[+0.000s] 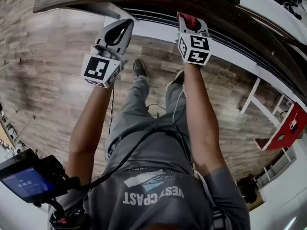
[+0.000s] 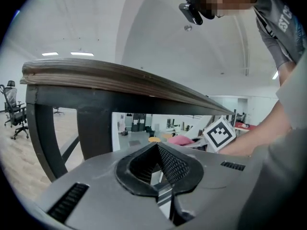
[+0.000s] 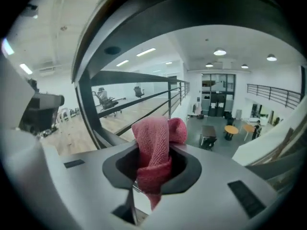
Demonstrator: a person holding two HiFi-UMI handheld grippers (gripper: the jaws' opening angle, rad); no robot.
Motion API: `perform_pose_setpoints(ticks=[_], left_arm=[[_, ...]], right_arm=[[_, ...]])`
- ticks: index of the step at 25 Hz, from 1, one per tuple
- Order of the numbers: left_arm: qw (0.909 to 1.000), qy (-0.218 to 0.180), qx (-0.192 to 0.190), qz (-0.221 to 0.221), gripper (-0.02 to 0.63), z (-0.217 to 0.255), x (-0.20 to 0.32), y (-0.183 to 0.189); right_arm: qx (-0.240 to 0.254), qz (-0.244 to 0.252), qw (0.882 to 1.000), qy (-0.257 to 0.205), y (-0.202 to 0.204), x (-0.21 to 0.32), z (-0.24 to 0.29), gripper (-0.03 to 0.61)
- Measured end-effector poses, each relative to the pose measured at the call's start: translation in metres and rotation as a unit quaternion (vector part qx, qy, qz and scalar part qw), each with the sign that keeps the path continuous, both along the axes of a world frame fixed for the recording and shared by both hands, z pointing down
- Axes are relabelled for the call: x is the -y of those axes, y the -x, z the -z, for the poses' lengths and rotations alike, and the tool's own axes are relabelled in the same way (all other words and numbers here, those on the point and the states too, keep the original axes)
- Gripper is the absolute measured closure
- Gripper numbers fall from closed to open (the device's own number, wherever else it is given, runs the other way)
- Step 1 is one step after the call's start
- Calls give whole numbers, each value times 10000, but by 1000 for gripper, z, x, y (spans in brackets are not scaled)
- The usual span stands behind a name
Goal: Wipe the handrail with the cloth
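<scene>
In the head view, a dark, broad wooden handrail [image 1: 158,4] runs across the top, and both arms reach up towards its near edge. The right hand-held gripper [image 1: 192,25] carries a bunched red knitted cloth [image 1: 187,18] right at the rail's near edge. The left hand-held gripper [image 1: 120,32] sits just beside it, a little short of the rail. This looks like the approach to a wiping stroke. The next move calls for pressing the cloth flat against the wood and dragging it along the rail. In the left gripper view, the jaws are closed tip to tip with nothing between them. The rail passes overhead, apart from them, with its dark metal post [image 2: 93,128] beyond. In the right gripper view, the jaws are clenched on the cloth, whose folded top sticks out past the tips. The rail's dark underside curves close above. Whether the cloth already touches the wood cannot be told from here.
</scene>
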State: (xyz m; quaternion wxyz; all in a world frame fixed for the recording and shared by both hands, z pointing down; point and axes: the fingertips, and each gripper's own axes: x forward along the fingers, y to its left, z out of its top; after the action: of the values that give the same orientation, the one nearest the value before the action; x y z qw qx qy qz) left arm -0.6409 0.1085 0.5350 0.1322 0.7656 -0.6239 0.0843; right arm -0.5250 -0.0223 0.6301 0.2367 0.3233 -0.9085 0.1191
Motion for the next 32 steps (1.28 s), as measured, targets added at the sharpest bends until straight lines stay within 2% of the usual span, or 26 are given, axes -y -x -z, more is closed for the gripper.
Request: perform_pose_setpoints(ticks=[1, 3, 5, 7, 9, 13, 15, 17, 18, 20, 23, 25, 26, 28, 32], left_arm=[[10000, -10, -10, -1, 608, 0, -3, 3], [10000, -29, -55, 8, 607, 2, -6, 5], [9999, -63, -131, 32, 607, 6, -8, 3], [9999, -97, -137, 10, 607, 8, -8, 0], [9999, -77, -145, -16, 607, 7, -9, -4], [9999, -51, -144, -37, 607, 4, -5, -5], [9999, -44, -121, -60, 607, 4, -4, -5], [9999, -35, -134, -45, 607, 4, -4, -4], [9999, -37, -137, -30, 608, 5, -4, -3], [9999, -82, -126, 3, 608, 8, -4, 0], [9997, -179, -147, 86, 607, 15, -4, 5], [9995, -206, -195, 151, 607, 18, -5, 7], [9995, -205, -201, 163, 607, 17, -7, 7], [9995, -180, -206, 158, 607, 15, -9, 5], [9995, -202, -221, 110, 607, 15, -11, 0]], right_arm=[[55, -220, 9997, 19, -12, 5, 7, 506], [22, -1009, 9946, -228, -69, 25, 26, 506], [-243, -1845, 9816, -418, -144, 46, 33, 506], [-466, -2297, 9718, -276, -185, 55, 19, 506], [-516, -2132, 9752, -288, -168, 46, 6, 506], [-113, -886, 9953, -383, -36, 0, 5, 506], [130, -250, 9994, -211, 33, -28, 5, 506], [303, 222, 9993, 95, 77, -47, 6, 506], [374, 300, 9985, 261, 83, -49, 8, 506], [444, 59, 9984, 346, 59, -37, 14, 506], [178, -988, 9949, -113, -42, 5, 31, 506], [-125, -1649, 9861, -147, -102, 23, 28, 506], [-226, -1811, 9832, -70, -115, 25, 21, 506], [-309, -1625, 9862, -44, -96, 14, 10, 506], [-126, -163, 9998, -88, 39, -38, 8, 506]])
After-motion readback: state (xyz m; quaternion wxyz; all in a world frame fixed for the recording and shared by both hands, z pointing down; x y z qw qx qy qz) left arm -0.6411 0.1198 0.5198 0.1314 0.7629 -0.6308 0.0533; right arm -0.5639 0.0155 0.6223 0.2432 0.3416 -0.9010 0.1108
